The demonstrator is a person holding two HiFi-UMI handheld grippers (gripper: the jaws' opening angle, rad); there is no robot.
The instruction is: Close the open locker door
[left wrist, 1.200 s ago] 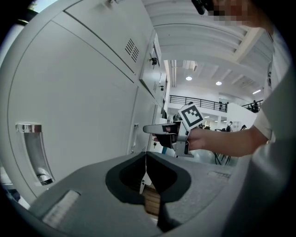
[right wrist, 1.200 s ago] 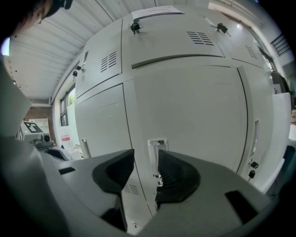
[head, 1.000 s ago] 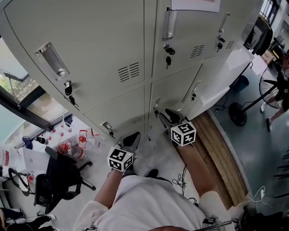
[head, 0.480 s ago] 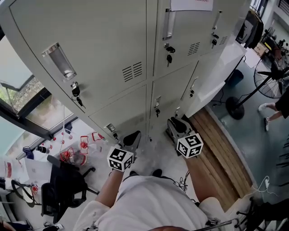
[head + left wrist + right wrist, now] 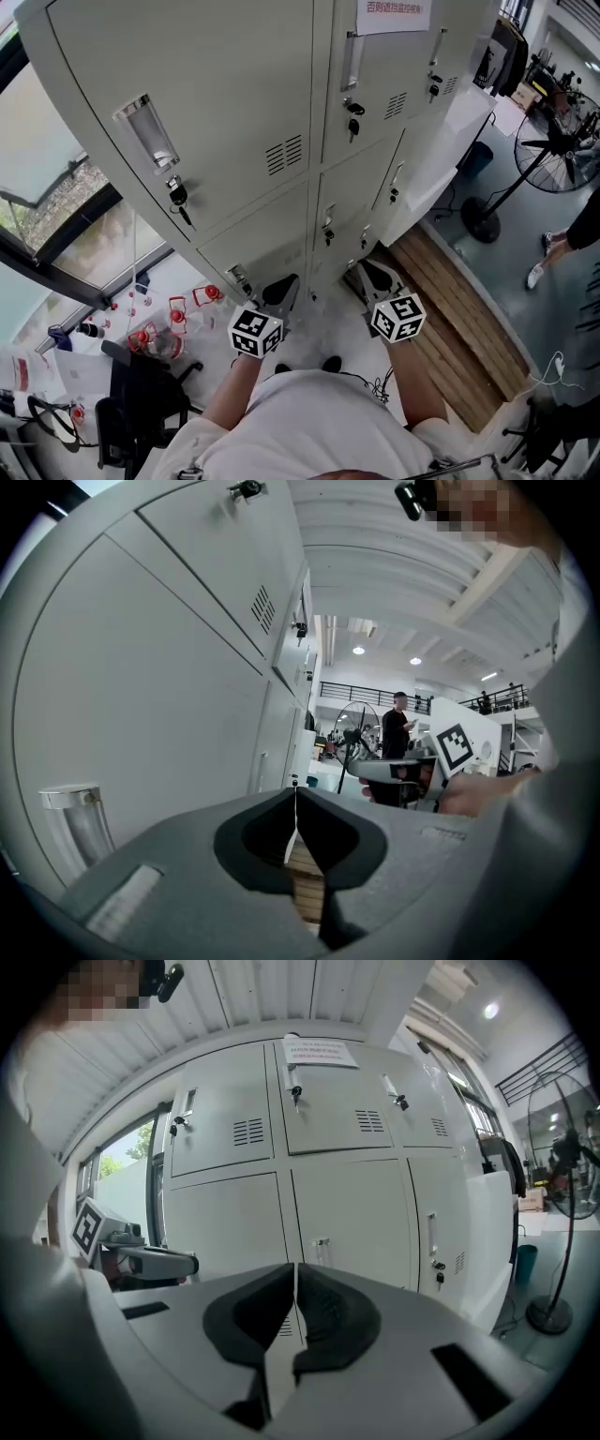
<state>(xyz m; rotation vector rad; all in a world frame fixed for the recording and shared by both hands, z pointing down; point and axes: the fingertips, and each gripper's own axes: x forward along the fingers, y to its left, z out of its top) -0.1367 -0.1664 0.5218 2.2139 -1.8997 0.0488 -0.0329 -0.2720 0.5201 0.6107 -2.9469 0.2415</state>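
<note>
Grey lockers [image 5: 234,141] fill the wall. Right gripper [image 5: 361,272] has pulled back from them, its jaws closing on nothing. Left gripper [image 5: 286,281] hangs alongside, pinched together and empty. Lower middle locker door [image 5: 352,202] sits flush, clear of both.

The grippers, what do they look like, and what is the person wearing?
Both the left gripper and right gripper have grey bodies, black curved jaw pads and a white cube with black square markers. The right one's jaws are closing, nothing between them. The shirt is white, short-sleeved.
</note>
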